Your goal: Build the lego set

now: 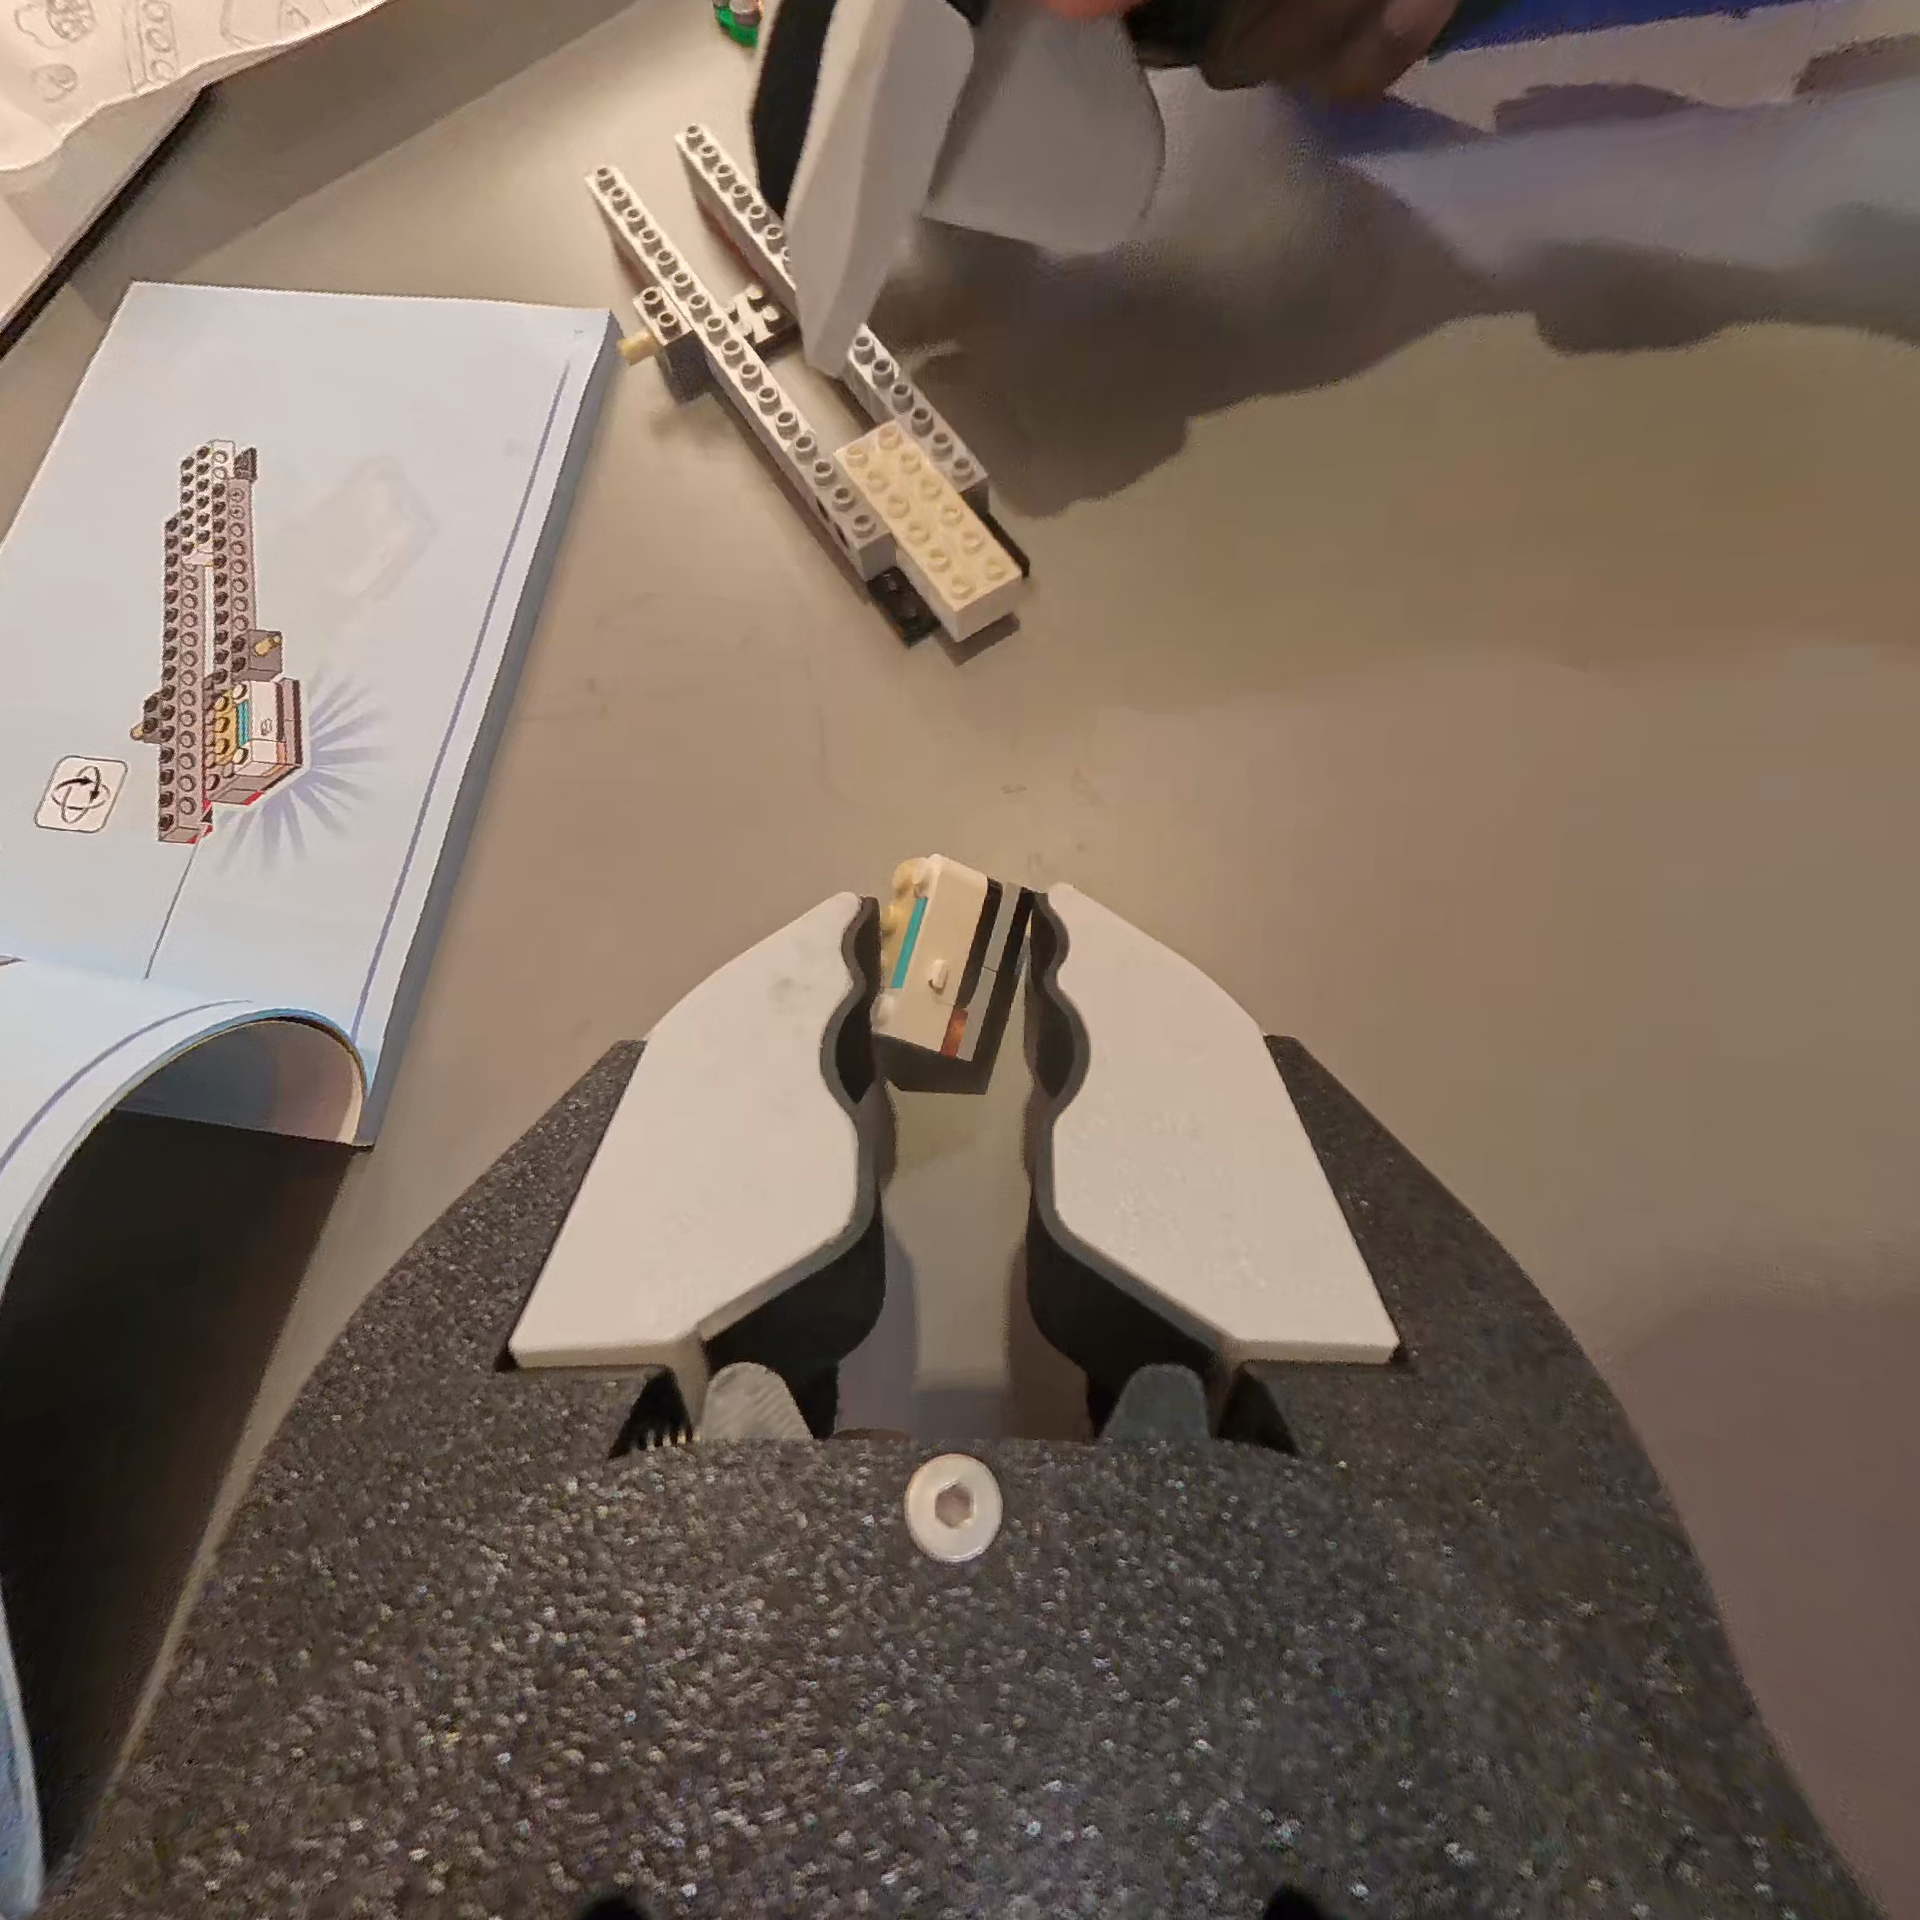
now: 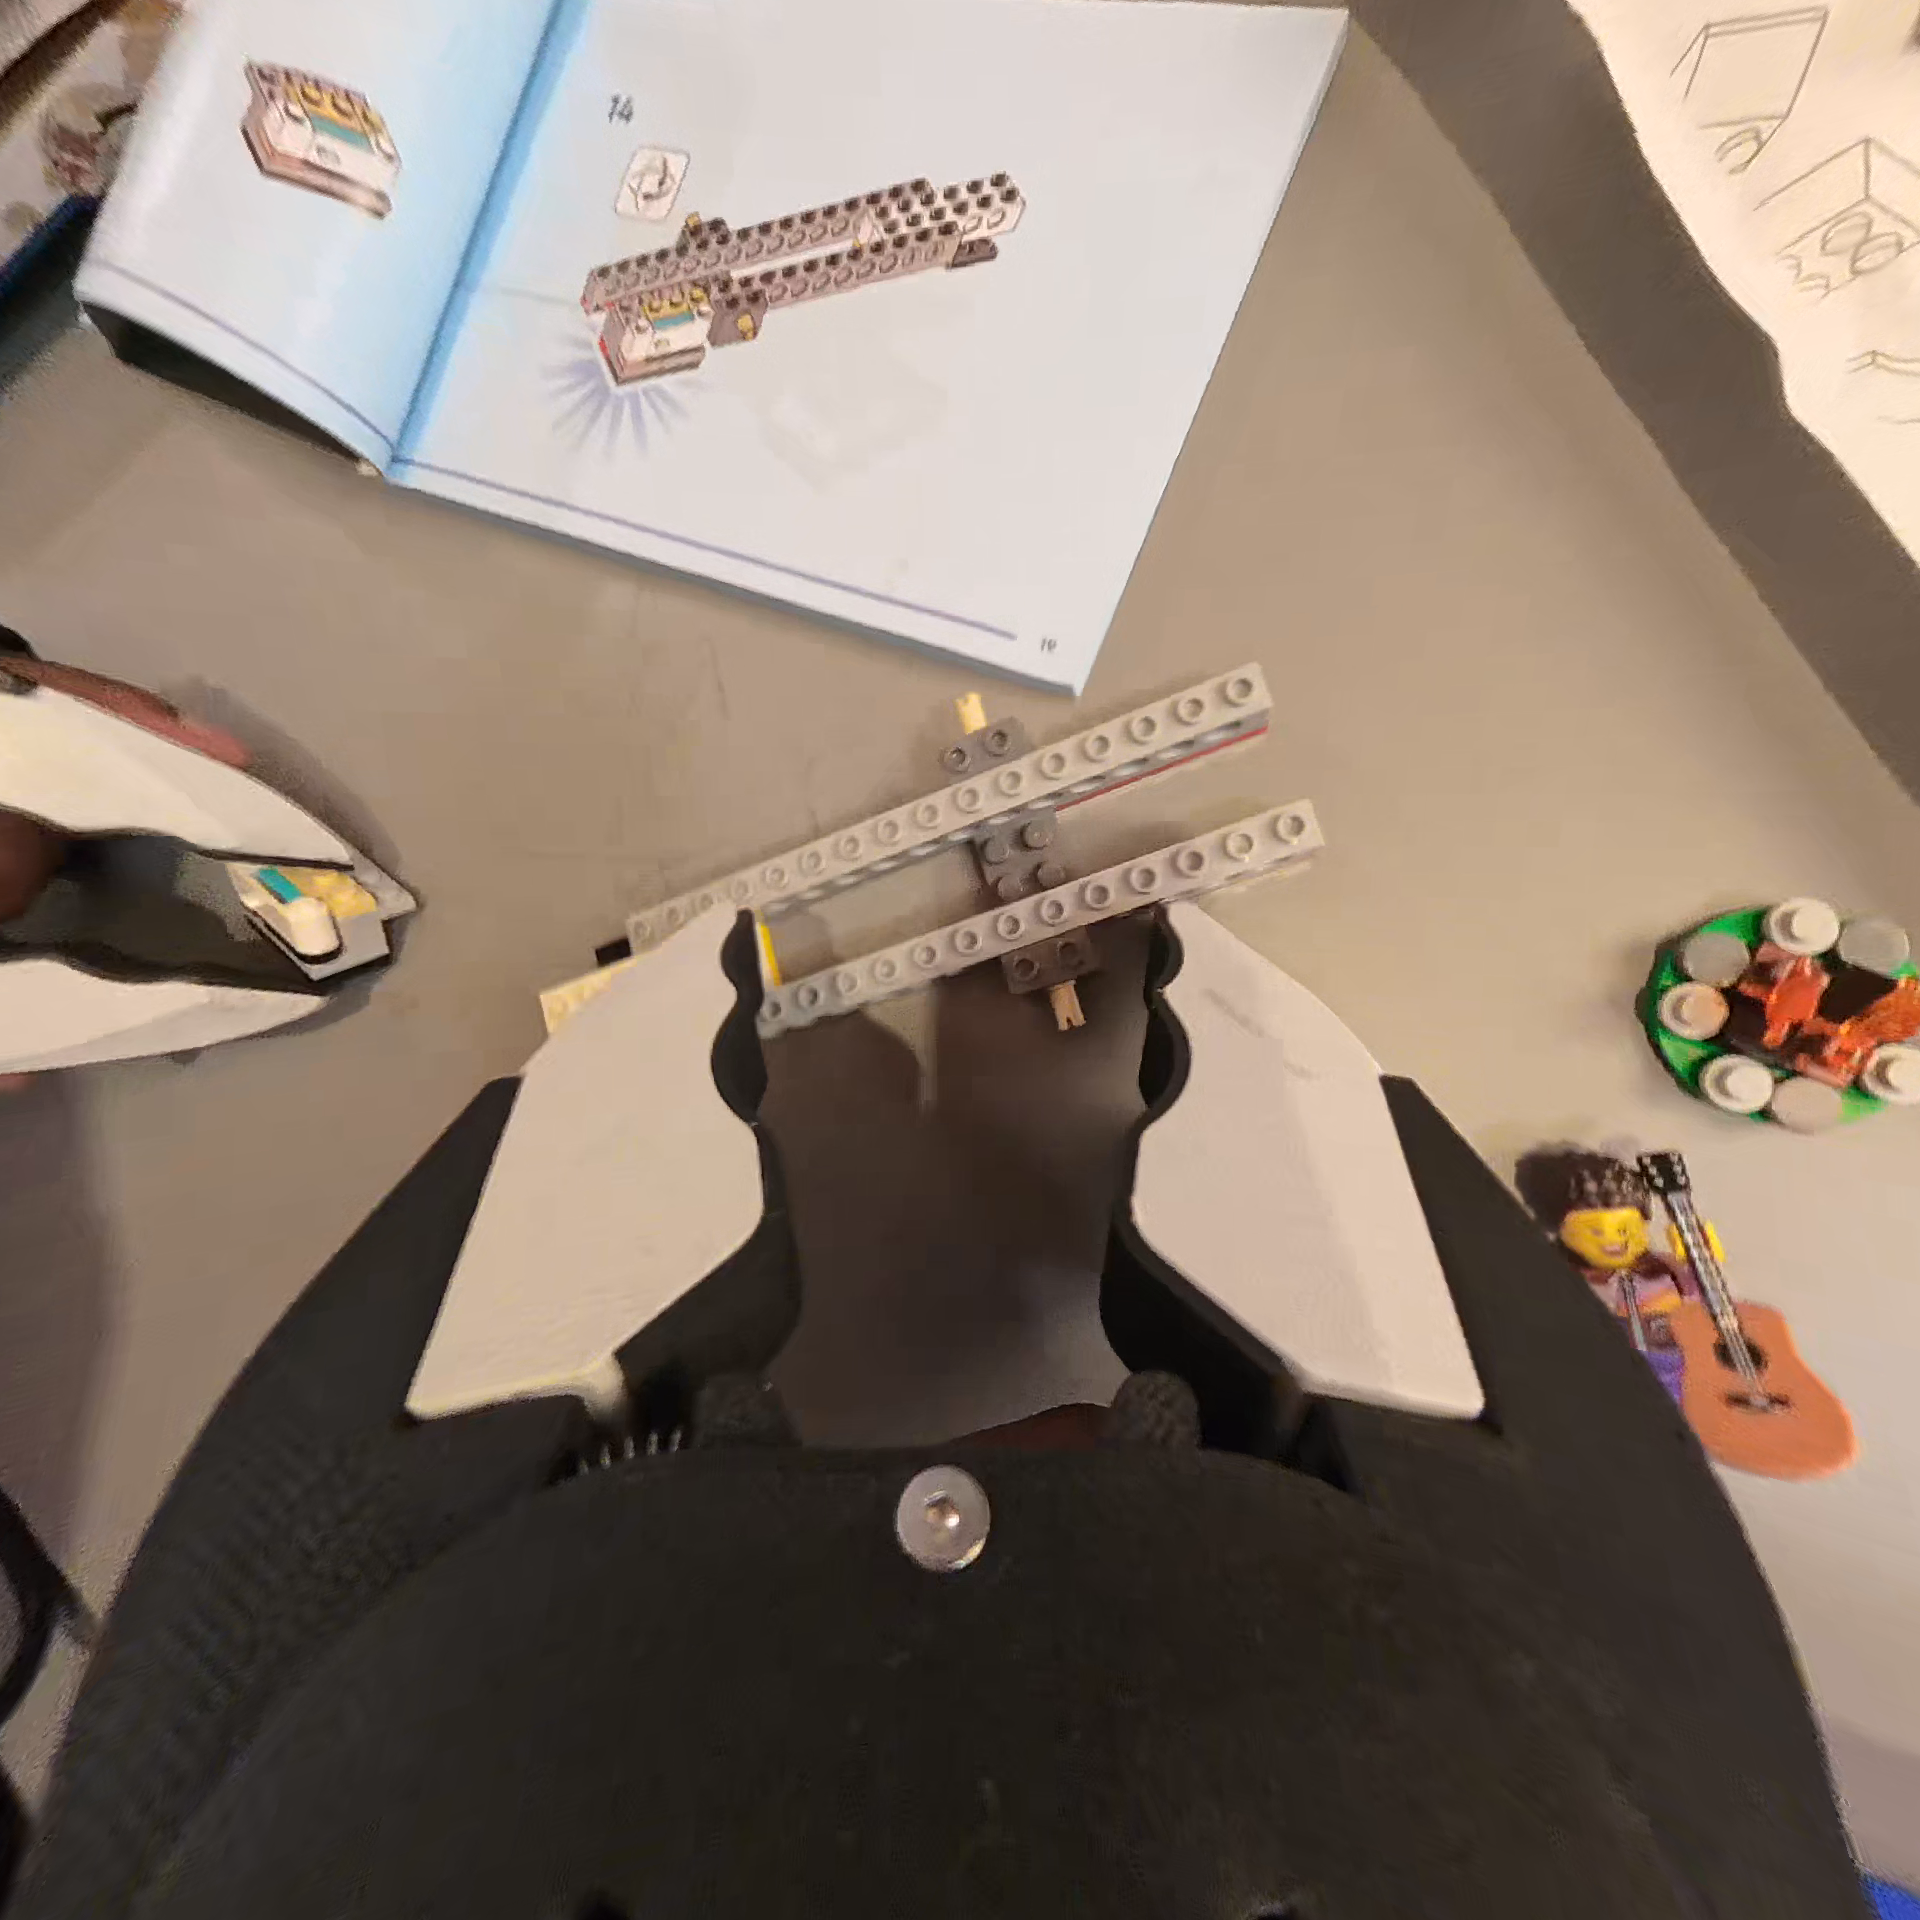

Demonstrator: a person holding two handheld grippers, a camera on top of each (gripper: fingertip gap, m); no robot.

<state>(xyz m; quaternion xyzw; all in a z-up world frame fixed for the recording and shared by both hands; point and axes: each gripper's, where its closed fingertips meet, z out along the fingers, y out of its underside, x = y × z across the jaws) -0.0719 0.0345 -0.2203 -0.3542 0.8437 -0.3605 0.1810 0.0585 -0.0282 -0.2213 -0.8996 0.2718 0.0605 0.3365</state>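
Over the grey bench (image 2: 1455, 582), left claw (image 1: 951, 940) clamps a small white-and-black brick block (image 1: 940, 966); right claw (image 2: 951, 961) gapes, empty, above the long grey beam frame (image 2: 997, 862). That block sits skewed, so it could twist loose.

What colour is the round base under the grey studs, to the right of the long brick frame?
Green: the round base shows best in the right wrist view.

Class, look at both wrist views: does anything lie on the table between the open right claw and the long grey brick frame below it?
Nothing visible does. The right claw hangs open directly over the grey brick frame, with only bare table around it.
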